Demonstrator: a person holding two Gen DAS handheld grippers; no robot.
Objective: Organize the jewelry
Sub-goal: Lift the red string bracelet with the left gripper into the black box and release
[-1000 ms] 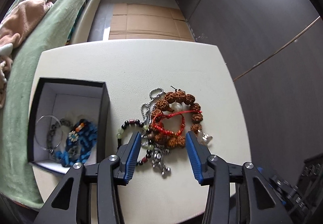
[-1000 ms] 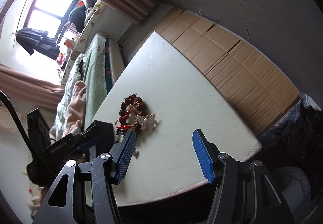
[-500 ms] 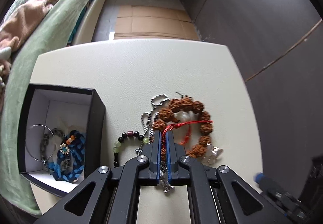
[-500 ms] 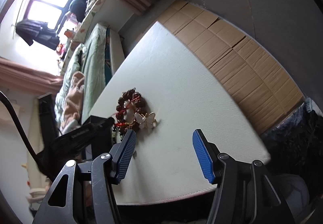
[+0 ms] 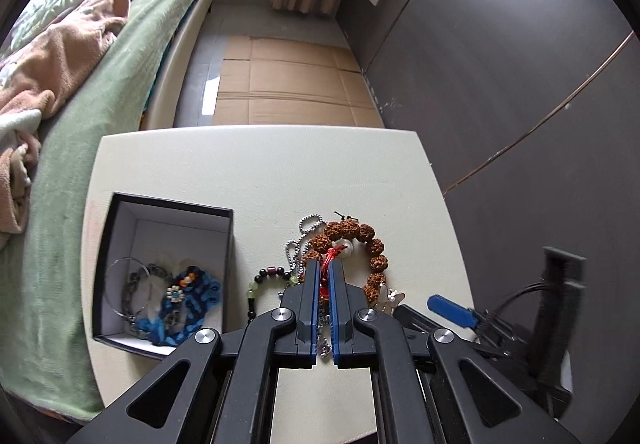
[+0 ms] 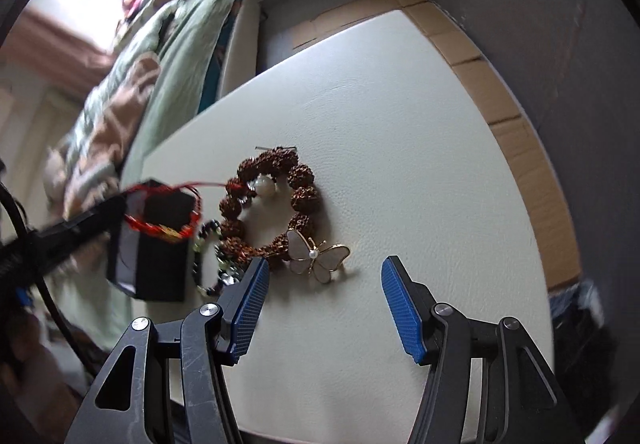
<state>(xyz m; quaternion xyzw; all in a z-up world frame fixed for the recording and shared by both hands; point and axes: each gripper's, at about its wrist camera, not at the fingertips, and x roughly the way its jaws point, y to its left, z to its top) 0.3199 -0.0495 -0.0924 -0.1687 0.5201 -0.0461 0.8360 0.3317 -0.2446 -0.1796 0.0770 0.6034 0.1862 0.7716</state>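
1. Left gripper (image 5: 325, 308): jaws pinched on the red cord bracelet (image 6: 160, 230), lifted.
2. Open black box (image 5: 168, 204) lies left of the gripper at lower left of the frame; bracelet's red cord trails right toward the brown bead bracelet (image 6: 272, 204).
3. Right gripper (image 6: 322, 304): wide, empty, butterfly brooch (image 6: 316, 254) just ahead.

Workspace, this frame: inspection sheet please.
Surface: cream table, no spills seen.
Job's things: red cord bracelet lifted; brown bead bracelet, butterfly brooch, ball chain, dark bead bracelet on table; black box holds blue bracelet.
Clutter: nothing seen.
Grippers: left tongs shut on red cord; right tongs open, empty.
Cables: black cable.
Surroundings: bed, floor cardboard.
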